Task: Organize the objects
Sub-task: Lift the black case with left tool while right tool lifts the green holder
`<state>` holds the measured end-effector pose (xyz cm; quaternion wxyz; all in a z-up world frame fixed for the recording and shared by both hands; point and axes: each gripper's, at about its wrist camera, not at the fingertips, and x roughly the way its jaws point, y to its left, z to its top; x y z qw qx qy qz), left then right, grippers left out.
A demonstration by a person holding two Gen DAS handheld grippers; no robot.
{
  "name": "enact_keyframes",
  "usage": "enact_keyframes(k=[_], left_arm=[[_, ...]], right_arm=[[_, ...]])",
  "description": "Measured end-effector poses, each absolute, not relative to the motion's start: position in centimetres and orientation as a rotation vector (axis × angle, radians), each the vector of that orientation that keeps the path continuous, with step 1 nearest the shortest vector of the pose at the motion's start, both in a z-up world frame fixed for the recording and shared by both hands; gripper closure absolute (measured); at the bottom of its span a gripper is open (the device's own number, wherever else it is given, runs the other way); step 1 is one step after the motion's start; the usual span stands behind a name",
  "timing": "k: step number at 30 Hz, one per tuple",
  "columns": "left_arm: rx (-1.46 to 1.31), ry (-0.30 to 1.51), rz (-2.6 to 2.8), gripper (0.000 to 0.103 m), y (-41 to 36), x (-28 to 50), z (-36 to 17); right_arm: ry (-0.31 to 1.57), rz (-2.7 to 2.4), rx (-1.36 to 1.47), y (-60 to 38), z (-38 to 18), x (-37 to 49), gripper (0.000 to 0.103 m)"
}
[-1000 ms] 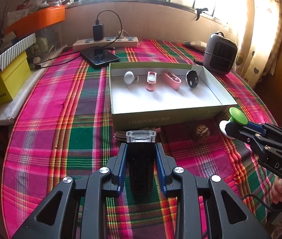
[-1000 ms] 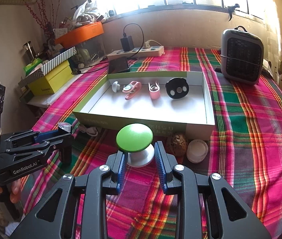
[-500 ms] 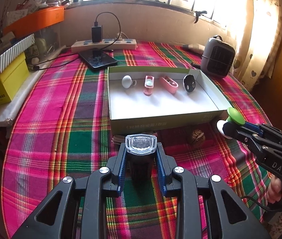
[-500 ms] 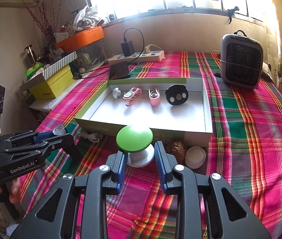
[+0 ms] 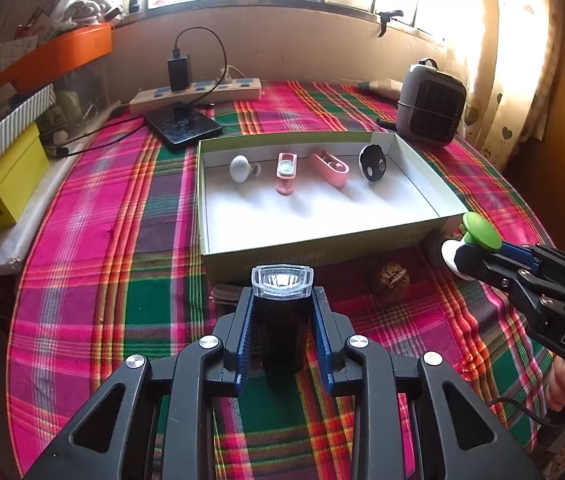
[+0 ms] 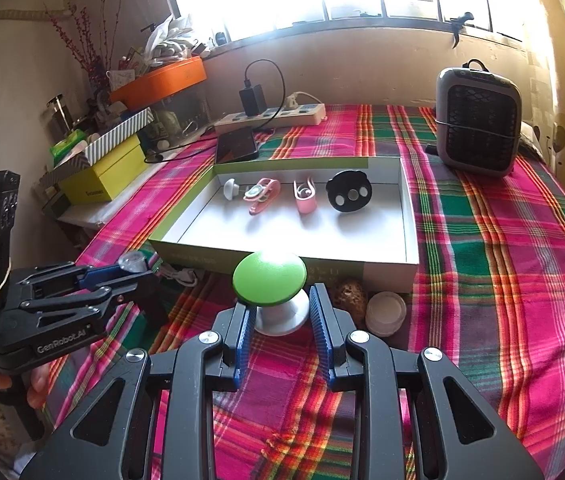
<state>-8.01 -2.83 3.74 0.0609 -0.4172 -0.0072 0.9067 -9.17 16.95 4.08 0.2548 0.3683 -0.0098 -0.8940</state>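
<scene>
My left gripper (image 5: 282, 312) is shut on a black flashlight (image 5: 281, 320) with a clear lens, held above the plaid cloth just in front of the green box (image 5: 242, 260). My right gripper (image 6: 282, 312) is shut on a green-capped white knob (image 6: 270, 280), also held short of the box's front wall. In the box (image 6: 186, 250) lie a white knob (image 5: 239, 168), two pink clips (image 5: 285, 172) (image 5: 329, 169) and a black disc (image 5: 372, 162) in a row along the back. The right gripper (image 5: 462, 258) shows at the right of the left wrist view.
A walnut (image 5: 393, 280) and a white lid (image 6: 385, 312) lie on the cloth before the box. A grey heater (image 6: 478, 116) stands at the back right. A power strip (image 5: 198, 94), a phone (image 5: 182, 128) and a yellow box (image 5: 2, 192) sit to the left.
The left gripper has lifted and tilted the flashlight, so its lens now faces the camera and the box appears farther away. The right gripper has barely moved.
</scene>
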Motion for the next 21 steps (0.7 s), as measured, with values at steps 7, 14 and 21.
enact_keyframes(k=[7, 14, 21], left_arm=[[-1.256, 0.011, 2.718, 0.078, -1.7, -8.8, 3.1], [-1.284, 0.012, 2.675, 0.078, -0.9, -9.0, 2.2], [-1.299, 0.014, 2.645, 0.078, -0.4, -8.8, 1.6]], right_arm=[[-0.042, -2.432, 0.999, 17.2, 3.9, -9.3, 0.074], [-0.055, -2.437, 1.002, 17.6, 3.8, -9.3, 0.074], [-0.065, -2.429, 1.009, 17.6, 3.5, -9.4, 0.074]])
